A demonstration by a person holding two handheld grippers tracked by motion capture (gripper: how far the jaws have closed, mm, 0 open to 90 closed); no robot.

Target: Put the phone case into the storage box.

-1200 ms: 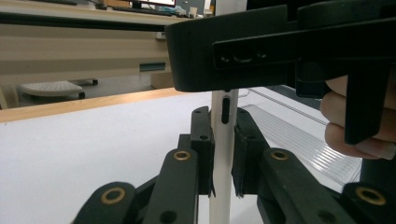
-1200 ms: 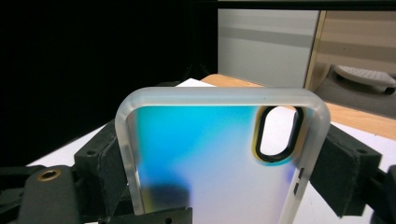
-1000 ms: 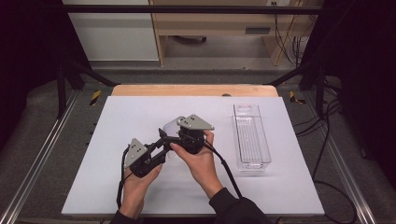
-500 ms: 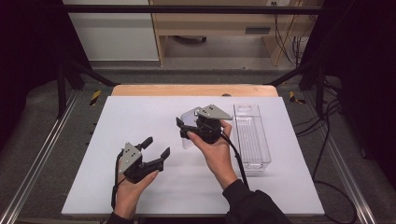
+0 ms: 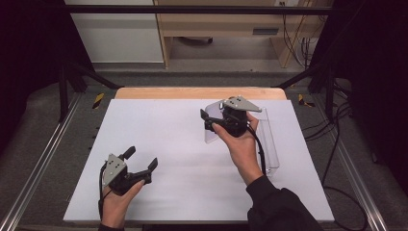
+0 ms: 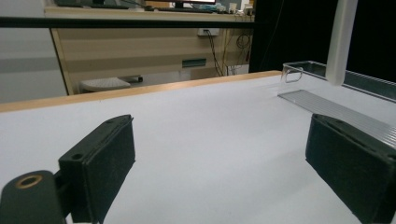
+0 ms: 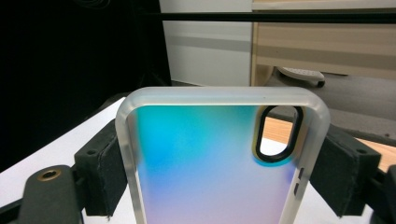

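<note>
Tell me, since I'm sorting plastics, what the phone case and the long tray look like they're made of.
Phone case: likely soft plastic, with a frosted, milky rim and a translucent back with a blue-violet sheen. Tray: seemingly hard clear plastic, glossy; the table shows through its thin walls, and the floor looks ribbed.

The phone case (image 5: 215, 126), raised between the right gripper (image 5: 208, 121)'s pads, hangs just left of the clear tray (image 5: 272, 144), well apart from the left gripper (image 5: 141, 160) near the table (image 5: 159, 125)'s front-left corner.
</note>
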